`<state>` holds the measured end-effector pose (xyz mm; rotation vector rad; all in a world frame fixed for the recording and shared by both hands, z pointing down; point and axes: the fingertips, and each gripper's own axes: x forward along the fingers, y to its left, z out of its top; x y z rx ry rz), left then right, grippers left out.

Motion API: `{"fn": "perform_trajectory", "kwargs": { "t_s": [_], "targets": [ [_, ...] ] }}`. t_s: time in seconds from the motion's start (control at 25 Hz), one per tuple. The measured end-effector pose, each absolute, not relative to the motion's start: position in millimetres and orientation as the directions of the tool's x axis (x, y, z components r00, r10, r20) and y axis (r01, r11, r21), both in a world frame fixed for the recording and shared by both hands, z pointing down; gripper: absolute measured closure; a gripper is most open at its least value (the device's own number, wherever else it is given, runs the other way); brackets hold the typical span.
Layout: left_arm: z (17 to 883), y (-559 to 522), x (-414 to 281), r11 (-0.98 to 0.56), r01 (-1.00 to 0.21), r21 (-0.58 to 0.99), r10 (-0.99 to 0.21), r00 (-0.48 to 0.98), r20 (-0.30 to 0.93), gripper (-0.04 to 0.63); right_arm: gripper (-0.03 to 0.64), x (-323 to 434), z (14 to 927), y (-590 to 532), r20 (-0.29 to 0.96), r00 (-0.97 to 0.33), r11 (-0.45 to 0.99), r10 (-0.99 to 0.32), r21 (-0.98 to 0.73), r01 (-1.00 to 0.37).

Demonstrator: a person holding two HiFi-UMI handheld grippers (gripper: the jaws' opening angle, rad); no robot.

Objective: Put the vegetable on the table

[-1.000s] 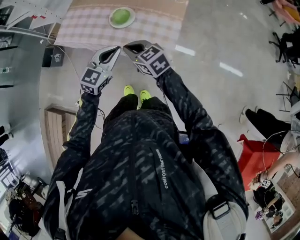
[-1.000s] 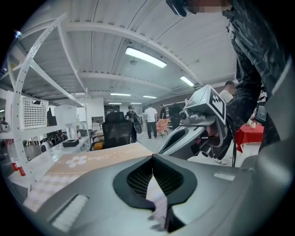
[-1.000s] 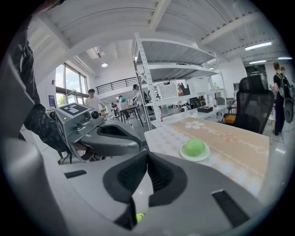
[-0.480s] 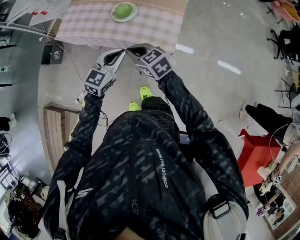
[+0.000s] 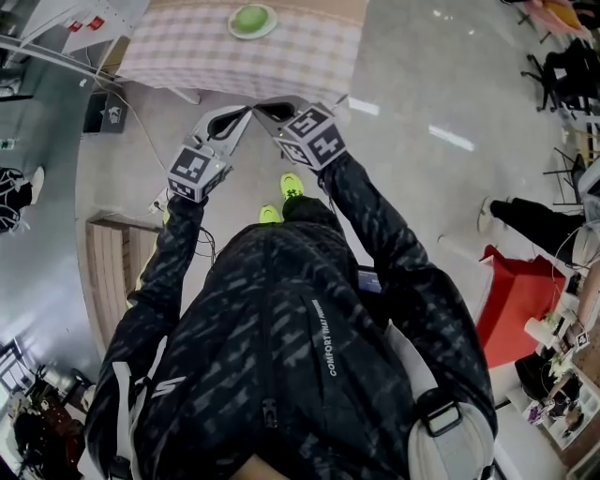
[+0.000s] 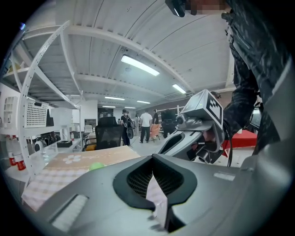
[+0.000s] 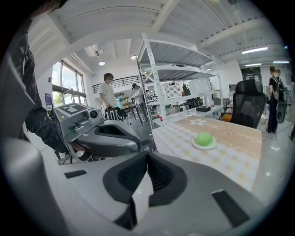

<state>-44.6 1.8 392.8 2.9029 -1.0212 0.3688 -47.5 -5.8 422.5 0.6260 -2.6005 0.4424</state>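
Note:
A round green vegetable (image 5: 251, 18) lies on a small plate (image 5: 269, 22) on a table with a checked cloth (image 5: 187, 52), at the top of the head view. Both grippers are held out in front of the person, short of the table's near edge, tips almost touching each other. My left gripper (image 5: 241, 113) is shut and empty. My right gripper (image 5: 264, 107) is shut and empty too. The right gripper view shows the vegetable (image 7: 203, 138) on its plate ahead to the right, and the left gripper (image 7: 103, 136) beside me. In the left gripper view the vegetable (image 6: 96, 166) peeks over the jaws.
A white shelving rack (image 7: 171, 78) stands behind the table, with a black office chair (image 7: 249, 109) at its far side. People stand in the background. A wooden board (image 5: 108, 272) lies on the floor to the left, and a red object (image 5: 516, 300) is at the right.
The person has taken a step, the yellow-green shoes swapping places. Both grippers were carried along with the body, staying shut and side by side.

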Motion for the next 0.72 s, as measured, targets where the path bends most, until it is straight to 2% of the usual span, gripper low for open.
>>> {"fn": "perform_trajectory", "kwargs": {
  "t_s": [0.72],
  "targets": [
    [373,115,-47,-0.841,-0.534,-0.084,-0.54,0.819,0.195,0.595,0.62,-53,410,108,0.463,-0.773,0.802,-0.434,-0.192,-0.566]
  ]
}}
